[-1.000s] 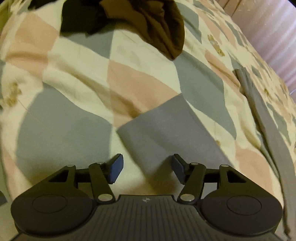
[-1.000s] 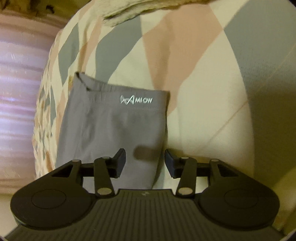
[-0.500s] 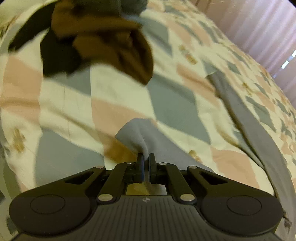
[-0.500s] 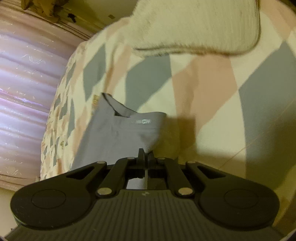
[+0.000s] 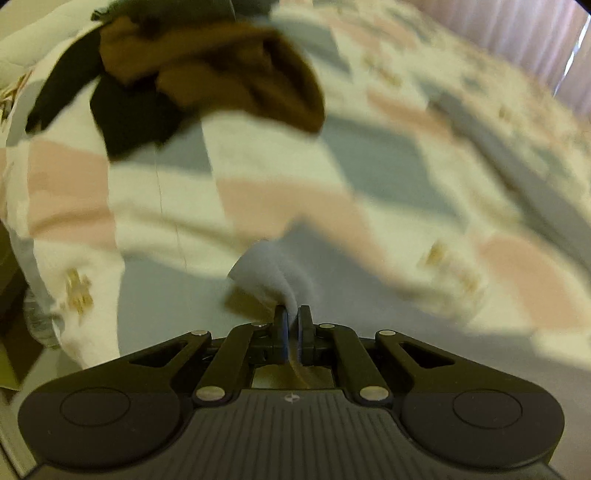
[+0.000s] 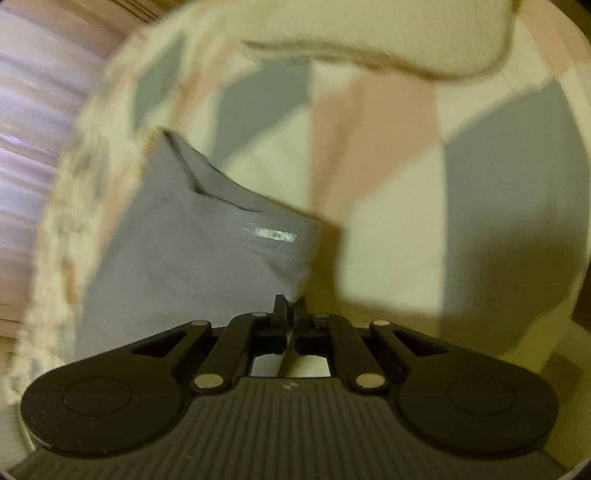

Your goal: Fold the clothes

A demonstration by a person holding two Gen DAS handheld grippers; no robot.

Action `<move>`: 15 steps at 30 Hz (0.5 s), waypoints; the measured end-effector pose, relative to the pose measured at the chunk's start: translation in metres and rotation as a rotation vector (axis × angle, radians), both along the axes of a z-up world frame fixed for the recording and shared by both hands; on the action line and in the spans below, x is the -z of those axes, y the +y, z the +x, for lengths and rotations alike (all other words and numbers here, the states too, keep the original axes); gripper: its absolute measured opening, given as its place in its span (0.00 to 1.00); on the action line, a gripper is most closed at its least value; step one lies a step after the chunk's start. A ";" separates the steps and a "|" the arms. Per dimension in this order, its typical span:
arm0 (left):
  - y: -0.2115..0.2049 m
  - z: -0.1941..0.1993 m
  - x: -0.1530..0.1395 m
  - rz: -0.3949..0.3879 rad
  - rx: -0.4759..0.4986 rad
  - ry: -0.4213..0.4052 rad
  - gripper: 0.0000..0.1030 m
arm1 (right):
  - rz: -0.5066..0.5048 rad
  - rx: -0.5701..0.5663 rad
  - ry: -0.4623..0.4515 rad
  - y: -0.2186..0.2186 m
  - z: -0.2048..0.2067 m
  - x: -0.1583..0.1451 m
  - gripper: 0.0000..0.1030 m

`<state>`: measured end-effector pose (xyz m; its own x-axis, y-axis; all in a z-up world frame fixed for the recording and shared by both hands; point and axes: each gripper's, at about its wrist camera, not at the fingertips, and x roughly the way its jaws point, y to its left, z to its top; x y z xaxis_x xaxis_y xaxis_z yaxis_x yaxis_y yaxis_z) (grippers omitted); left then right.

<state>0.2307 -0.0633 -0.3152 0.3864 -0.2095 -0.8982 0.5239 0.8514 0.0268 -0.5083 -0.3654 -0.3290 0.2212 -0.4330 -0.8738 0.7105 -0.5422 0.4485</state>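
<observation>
A grey garment (image 6: 192, 251) with a white logo (image 6: 273, 236) lies on a patterned bedspread (image 6: 388, 184). My right gripper (image 6: 290, 302) is shut on the garment's near right corner, which is lifted off the bed. In the left wrist view, a bunched grey corner (image 5: 269, 269) of the same cloth rises into my left gripper (image 5: 291, 314). Its jaws are opening very slightly, but the pads still pinch the fabric. A long grey band of the garment (image 5: 517, 158) runs away across the bed at the right, blurred.
A brown garment (image 5: 229, 66) and a black one (image 5: 129, 122) lie crumpled at the far left of the bedspread (image 5: 369, 166). A cream knit piece (image 6: 369, 33) lies beyond the grey garment. Pink curtains (image 6: 29, 110) hang past the bed's edge.
Both grippers went from open over the flat grey cloth to shut on its corners. Both have since risen, pulling the corners up off the bed.
</observation>
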 end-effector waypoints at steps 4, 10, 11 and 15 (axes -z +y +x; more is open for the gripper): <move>0.002 -0.015 0.016 0.080 0.036 -0.059 0.23 | 0.060 -0.073 0.136 0.006 0.008 0.004 0.18; 0.009 -0.019 -0.003 0.219 0.022 -0.201 0.31 | -0.109 -0.364 0.405 -0.002 0.056 -0.035 0.32; 0.010 -0.018 -0.008 0.221 0.002 -0.220 0.30 | -0.132 -0.405 0.398 -0.005 0.063 -0.035 0.32; 0.000 -0.028 -0.028 0.135 0.029 -0.228 0.27 | -0.161 -0.483 0.331 -0.011 0.080 -0.029 0.31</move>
<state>0.2030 -0.0632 -0.2871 0.5773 -0.1077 -0.8094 0.5158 0.8165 0.2593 -0.4287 -0.3767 -0.3002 0.1527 -0.4840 -0.8616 0.9752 -0.0677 0.2109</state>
